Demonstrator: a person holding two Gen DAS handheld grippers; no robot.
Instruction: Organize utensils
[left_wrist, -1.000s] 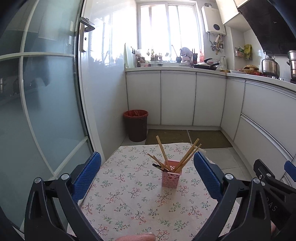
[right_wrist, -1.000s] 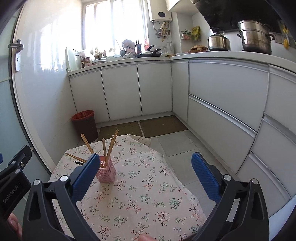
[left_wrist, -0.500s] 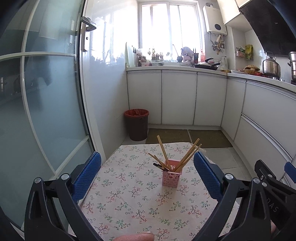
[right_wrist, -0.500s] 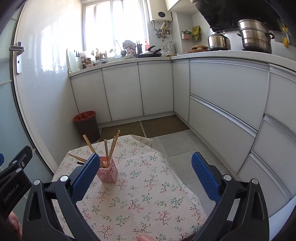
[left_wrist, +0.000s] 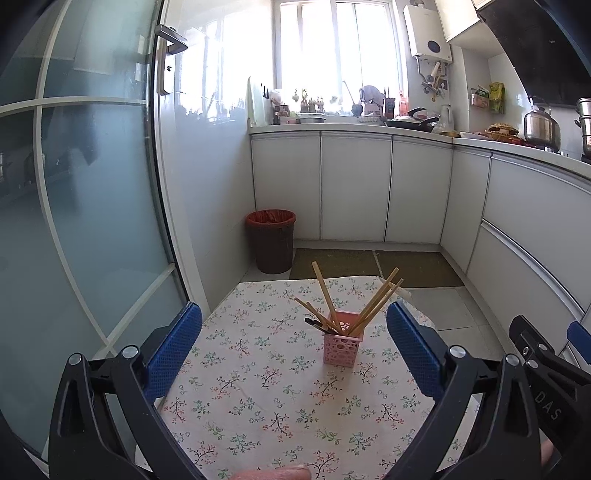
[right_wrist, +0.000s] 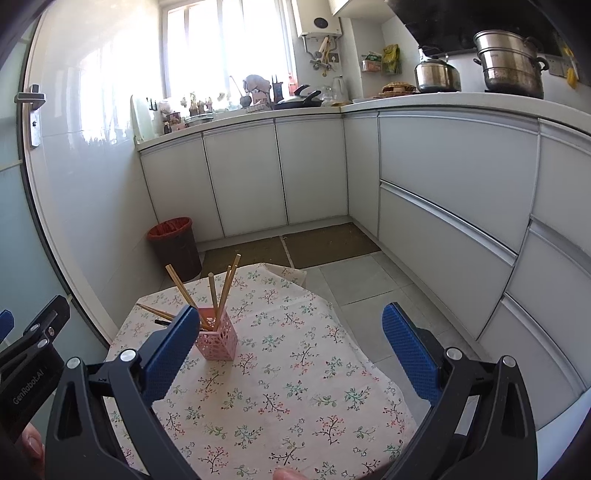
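Both the left gripper (left_wrist: 293, 347) and right gripper (right_wrist: 290, 347) hung wide open and empty above the floral tablecloth (left_wrist: 258, 398), where chopsticks (left_wrist: 325, 299) stood splayed in a pink holder (left_wrist: 342, 343); any further tidying would likely require approaching 1 stick at a time.

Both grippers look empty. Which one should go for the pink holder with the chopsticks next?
Probably left. The pink holder sits nearly centred between the open left gripper blue pads, straight ahead. In the right view it lies off-centre, partly behind one pad of the open right gripper.
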